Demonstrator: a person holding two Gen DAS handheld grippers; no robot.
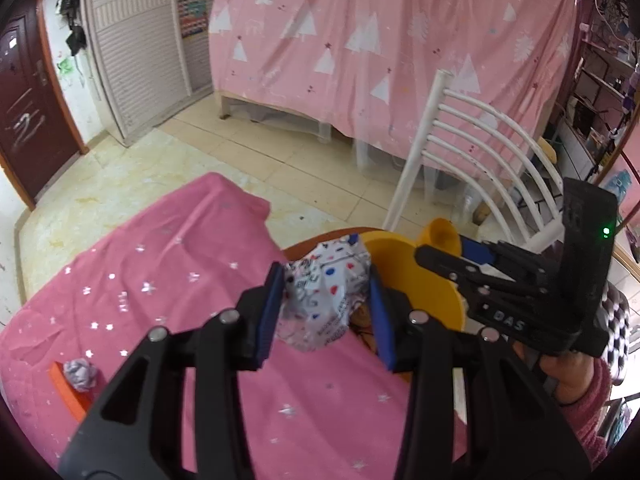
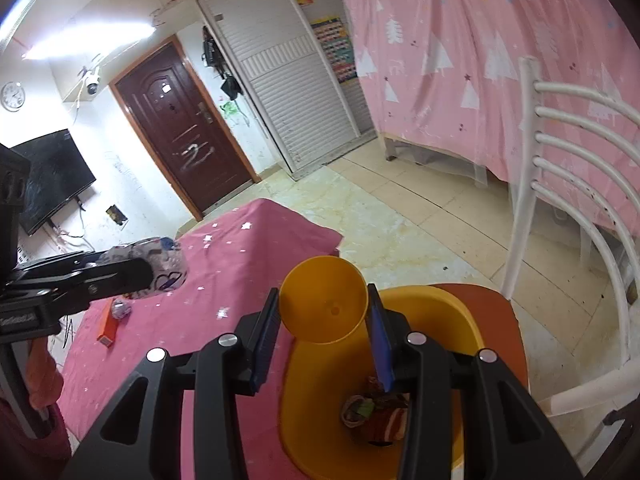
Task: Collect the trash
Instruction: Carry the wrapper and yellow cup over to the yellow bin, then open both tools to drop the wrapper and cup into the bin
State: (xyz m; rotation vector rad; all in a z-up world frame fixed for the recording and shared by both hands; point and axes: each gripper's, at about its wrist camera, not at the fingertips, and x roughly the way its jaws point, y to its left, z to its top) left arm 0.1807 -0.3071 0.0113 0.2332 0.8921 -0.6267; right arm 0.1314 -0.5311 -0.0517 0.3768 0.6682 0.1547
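Observation:
My left gripper [image 1: 326, 294] is shut on a crumpled white wrapper [image 1: 332, 280] with red and blue print, held above the pink table near the yellow bin [image 1: 416, 280]. In the right wrist view the left gripper [image 2: 152, 270] and the wrapper [image 2: 164, 258] show at the left. My right gripper [image 2: 323, 300] is shut on a yellow cup [image 2: 324, 304], its blue pads [image 2: 378, 332] pressing the rim, just over the yellow bin [image 2: 444, 312]. Brown and green trash [image 2: 376, 412] lies inside the bin. The right gripper [image 1: 446, 248] and the cup [image 1: 438, 234] also show in the left wrist view.
A small crumpled paper ball [image 1: 80, 374] rests on an orange box [image 1: 66, 394] on the pink tablecloth [image 1: 180, 264]. The bin stands on an orange seat [image 2: 506, 316]. A white slatted chair [image 1: 460, 136] stands behind it. Tiled floor and a pink curtain lie beyond.

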